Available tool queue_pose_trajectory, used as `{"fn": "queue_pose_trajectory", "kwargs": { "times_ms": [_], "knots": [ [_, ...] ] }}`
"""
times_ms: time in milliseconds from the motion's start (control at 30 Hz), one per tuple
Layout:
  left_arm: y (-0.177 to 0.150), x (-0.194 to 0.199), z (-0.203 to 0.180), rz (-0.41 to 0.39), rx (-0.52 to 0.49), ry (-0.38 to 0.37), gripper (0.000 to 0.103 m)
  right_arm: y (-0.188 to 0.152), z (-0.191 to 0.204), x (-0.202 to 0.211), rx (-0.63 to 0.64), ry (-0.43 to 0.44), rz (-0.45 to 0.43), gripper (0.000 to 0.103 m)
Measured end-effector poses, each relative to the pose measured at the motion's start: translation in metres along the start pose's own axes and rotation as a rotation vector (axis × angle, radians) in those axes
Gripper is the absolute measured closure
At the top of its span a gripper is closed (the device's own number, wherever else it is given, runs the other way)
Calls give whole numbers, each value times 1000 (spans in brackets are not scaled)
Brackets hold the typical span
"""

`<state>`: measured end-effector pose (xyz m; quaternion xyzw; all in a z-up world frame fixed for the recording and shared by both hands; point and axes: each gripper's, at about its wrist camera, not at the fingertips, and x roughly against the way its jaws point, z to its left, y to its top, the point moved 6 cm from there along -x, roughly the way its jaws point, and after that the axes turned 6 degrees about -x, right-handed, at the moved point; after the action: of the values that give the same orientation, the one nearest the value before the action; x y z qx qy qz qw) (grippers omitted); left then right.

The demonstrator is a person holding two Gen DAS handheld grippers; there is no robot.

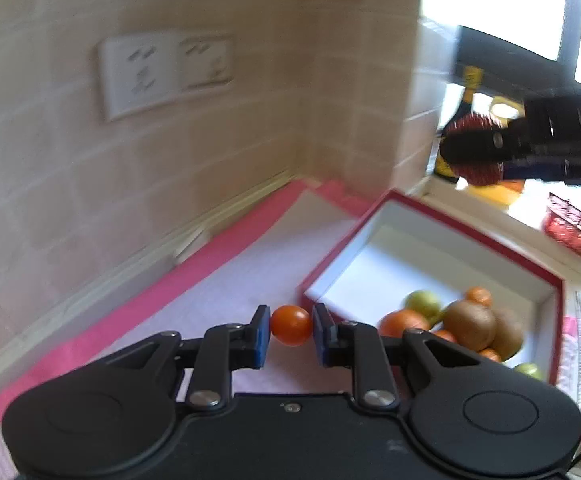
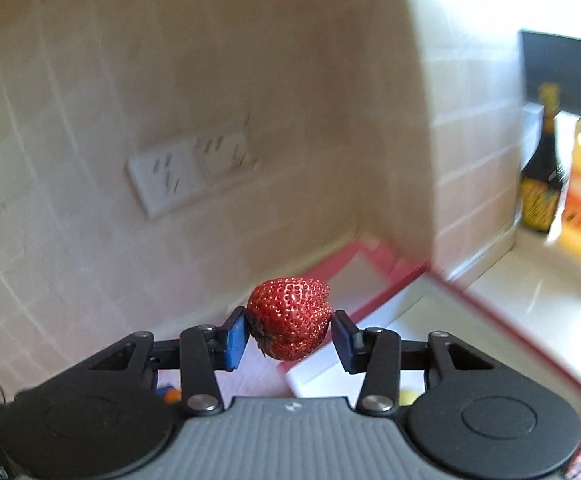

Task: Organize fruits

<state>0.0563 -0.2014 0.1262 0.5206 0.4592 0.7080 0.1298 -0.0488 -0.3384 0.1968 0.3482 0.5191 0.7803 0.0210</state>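
Left wrist: left gripper jaws clamp tomato beside box rim; right gripper jaws clamp strawberry.

Pink mat under red box

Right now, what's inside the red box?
The red box holds two kiwis, small orange fruits and green ones, piled at its near end; the far end is bare. The left gripper hides the near corner.

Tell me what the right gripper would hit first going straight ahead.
Probably the tiled wall. The right gripper, shut on a strawberry, points above the red box; depth is unclear.
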Motion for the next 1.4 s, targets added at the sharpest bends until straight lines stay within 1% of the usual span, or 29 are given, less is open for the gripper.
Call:
{"fn": "queue_pose_trajectory", "kwargs": {
  "times_ms": [133,267,367,467,533,633,733,767,800,867,900,933,967,1033,1100,1167,1200,1233,1267,1300,1333,1400],
  "knots": [
    [23,1,-35,-37,-52,-34,77,25,-32,28,-24,-26,-69,56],
    [49,-5,-73,-75,-106,-68,77,38,-67,45,-42,-69,-114,56],
    [73,-11,-102,-110,-129,-103,77,37,-94,54,-68,-108,-125,56],
    [93,-19,-124,-136,-127,-139,77,38,-119,56,-90,-145,-126,56],
    [102,-30,-139,-139,-130,-158,77,36,-136,56,-102,-167,-116,56],
    [103,-55,-158,-100,-105,-202,77,27,-159,49,-122,-193,-73,56],
    [93,-88,-172,-22,-74,-215,77,9,-175,34,-133,-194,3,55],
    [87,-101,-175,16,-50,-226,77,1,-180,28,-136,-196,30,55],
    [81,-111,-176,54,-19,-242,77,-7,-186,22,-140,-202,59,55],
    [73,-128,-173,112,83,-328,77,-21,-196,11,-140,-205,106,55],
    [70,-134,-172,131,129,-351,77,-26,-198,7,-137,-209,122,56],
    [68,-140,-170,142,153,-346,77,-33,-202,5,-135,-220,140,56],
    [65,-143,-170,146,155,-330,77,-39,-206,1,-136,-231,161,56],
    [58,-151,-171,164,149,-289,77,-53,-212,-5,-141,-247,207,55],
    [50,-158,-174,194,142,-269,77,-65,-217,-10,-157,-258,245,55],
    [46,-159,-177,206,134,-261,76,-74,-218,-13,-156,-275,260,55],
    [47,-156,-176,202,131,-248,68,-76,-216,-13,-153,-272,256,55],
    [48,-152,-176,192,126,-234,56,-78,-215,-13,-149,-272,258,54],
    [50,-148,-175,180,123,-225,25,-80,-212,-13,-138,-271,256,53],
    [51,-142,-173,162,129,-222,15,-80,-209,-12,-120,-267,256,46],
    [53,-136,-170,151,133,-222,16,-80,-206,-8,-107,-272,251,38],
    [57,-122,-165,134,129,-230,16,-73,-200,8,-96,-293,203,38]
  ]
}}
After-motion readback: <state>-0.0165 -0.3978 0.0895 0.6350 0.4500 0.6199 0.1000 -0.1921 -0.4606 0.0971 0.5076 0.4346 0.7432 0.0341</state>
